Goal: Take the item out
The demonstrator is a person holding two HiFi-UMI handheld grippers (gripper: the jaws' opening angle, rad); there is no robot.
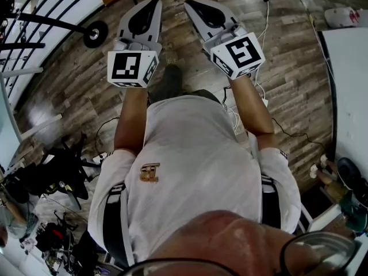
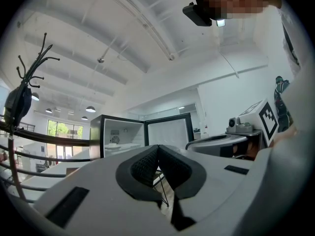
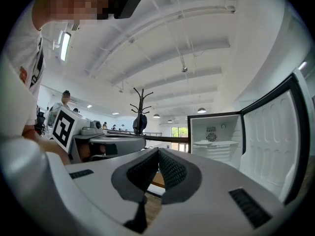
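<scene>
A small fridge (image 2: 120,136) stands open some way ahead, its white inside lit and its door (image 2: 167,132) swung to the right. The right gripper view has the same fridge (image 3: 214,139) with its door (image 3: 273,141) near the right edge. A pale shelf (image 3: 212,144) crosses the inside; what lies on it is too small to tell. My left gripper (image 2: 158,149) is shut and empty, pointing level at the fridge. Beside it my right gripper (image 3: 158,151) is also shut with nothing in it. In the head view the left gripper (image 1: 154,2) and the right gripper (image 1: 190,4) hang side by side over a wooden floor.
A black coat rack (image 3: 139,117) and a dark railing (image 2: 44,141) stand left of the fridge. Cables (image 1: 259,91) trail over the floor by my right arm. A white table (image 1: 351,85) lies at the right, and a wheeled frame (image 1: 95,34) at the left.
</scene>
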